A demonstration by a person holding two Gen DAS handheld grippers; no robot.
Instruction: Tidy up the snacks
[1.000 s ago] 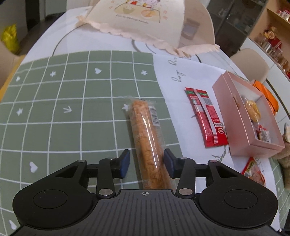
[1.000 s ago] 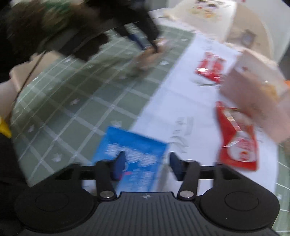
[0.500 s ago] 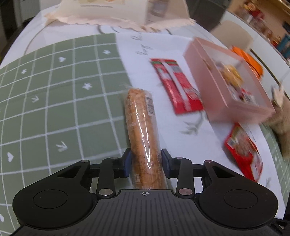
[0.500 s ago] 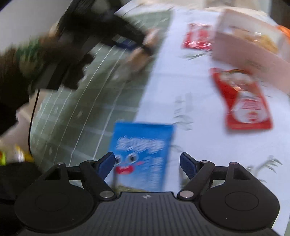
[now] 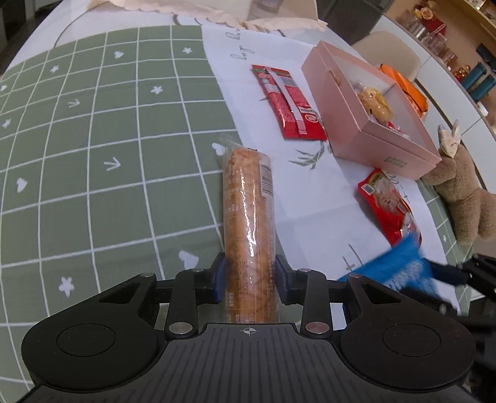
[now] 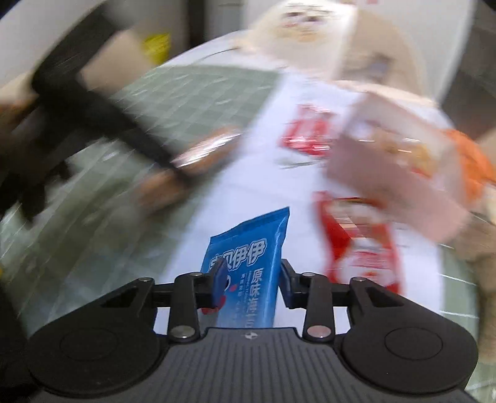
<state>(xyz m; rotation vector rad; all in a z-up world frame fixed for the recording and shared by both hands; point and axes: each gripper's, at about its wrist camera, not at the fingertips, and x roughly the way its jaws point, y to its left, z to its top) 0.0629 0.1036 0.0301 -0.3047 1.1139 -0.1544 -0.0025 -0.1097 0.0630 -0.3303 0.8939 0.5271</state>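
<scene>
A long roll of orange-brown biscuits in clear wrap [image 5: 248, 198] points away from me. My left gripper [image 5: 249, 272] is closing, its blue pads pressing on the roll's near end. In the right wrist view my right gripper [image 6: 251, 279] is closing on a blue snack packet [image 6: 254, 248], which stands tilted between the pads. That packet [image 5: 400, 263] also shows blurred at the lower right of the left wrist view. An open pink box [image 5: 350, 124] holding a few snacks sits to the right on the white cloth. A red twin sachet [image 5: 288, 102] and a red packet [image 5: 387, 201] lie beside it.
A green checked tablecloth [image 5: 93, 155] covers the left of the table. A brown plush toy [image 5: 458, 192] sits at the right edge, an orange item [image 5: 409, 90] behind the box. A cream scalloped cloth [image 5: 248, 18] lies at the far end. The right wrist view is blurred.
My left jaws have narrowed onto the biscuit roll and the view has swung right toward the box. My right jaws spread wide, then narrowed onto the blue packet.
</scene>
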